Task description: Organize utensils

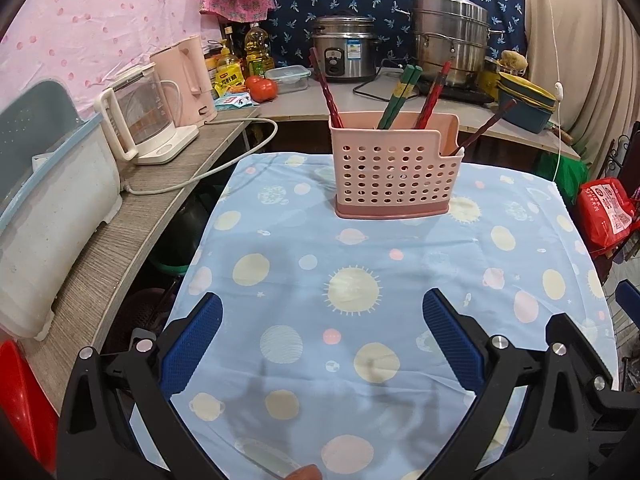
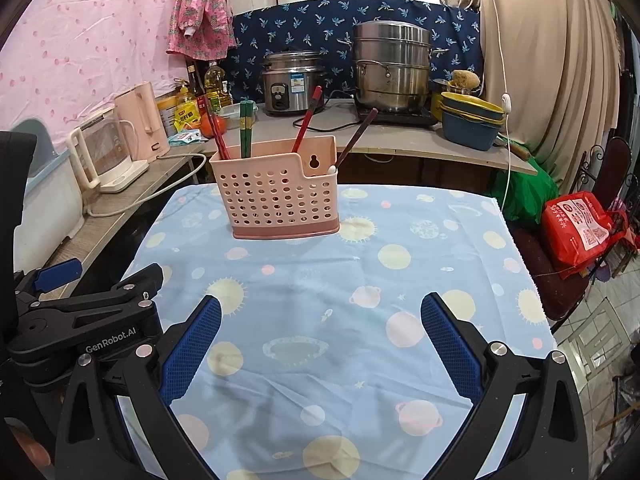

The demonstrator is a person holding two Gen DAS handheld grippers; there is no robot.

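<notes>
A pink perforated utensil holder (image 1: 394,172) is being shown standing upright on a table, towards the far edge of a pale blue tablecloth (image 1: 360,300) printed with suns and planets. Several chopsticks are being held inside it, all leaning: dark red chopsticks (image 1: 326,88) at the left, a green pair (image 1: 398,98) in the middle, another red pair (image 1: 434,94) to the right, and a dark brown pair (image 1: 486,128) in the lower side compartment.

From the right wrist view, a keyhole slot in the holder's back wall and a small white-tipped item beside the brown chopsticks are being revealed; neither is being shown in the left wrist view. The left wrist view alone is showing what seems to be a spoon (image 1: 266,458), blurred, at the near table edge.

The left gripper (image 1: 322,338) is being held low over the cloth, jaws spread wide with nothing between them. The right gripper (image 2: 320,338) is likewise being held released and empty, well apart from the holder.

Beyond the table, a glass kettle (image 1: 136,120), a rice cooker (image 1: 344,54) and a stacked steel steamer (image 1: 450,36) are being seen on a counter.
</notes>
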